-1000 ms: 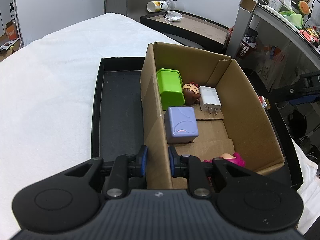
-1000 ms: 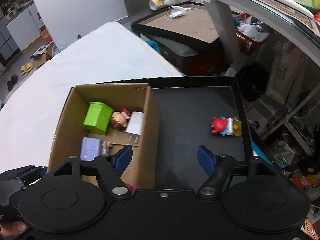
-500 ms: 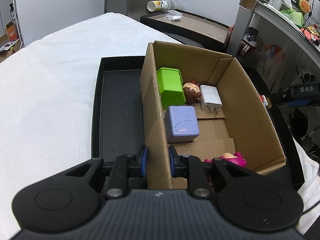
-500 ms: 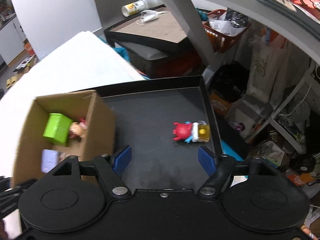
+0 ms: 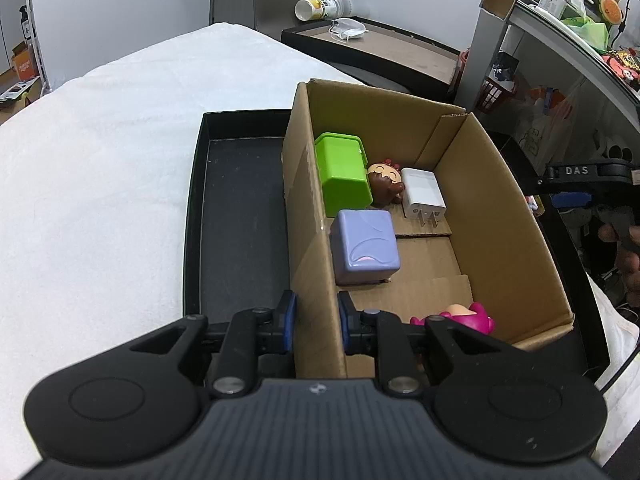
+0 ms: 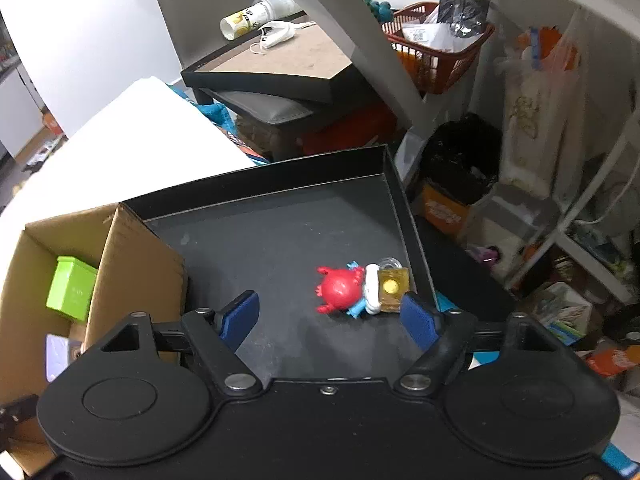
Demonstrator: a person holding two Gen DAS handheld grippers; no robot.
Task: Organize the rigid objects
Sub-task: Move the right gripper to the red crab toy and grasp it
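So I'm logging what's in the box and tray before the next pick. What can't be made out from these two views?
- Pink toy, left wrist view: lower part hidden behind the left tongs.
- Purple cube, right wrist view: mostly covered by the right tongs' body.
- Red figure, right wrist view: lies on the black tray; its face cannot be seen.
- Cardboard box, right wrist view: cut off at the left edge.

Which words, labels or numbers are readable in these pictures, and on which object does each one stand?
"DAS": white letters on the right gripper, seen from the left wrist view.
Print on the tipped cup: too blurred to read.
Mark on the green box: too faint to read.
Orange box lettering: blurred.
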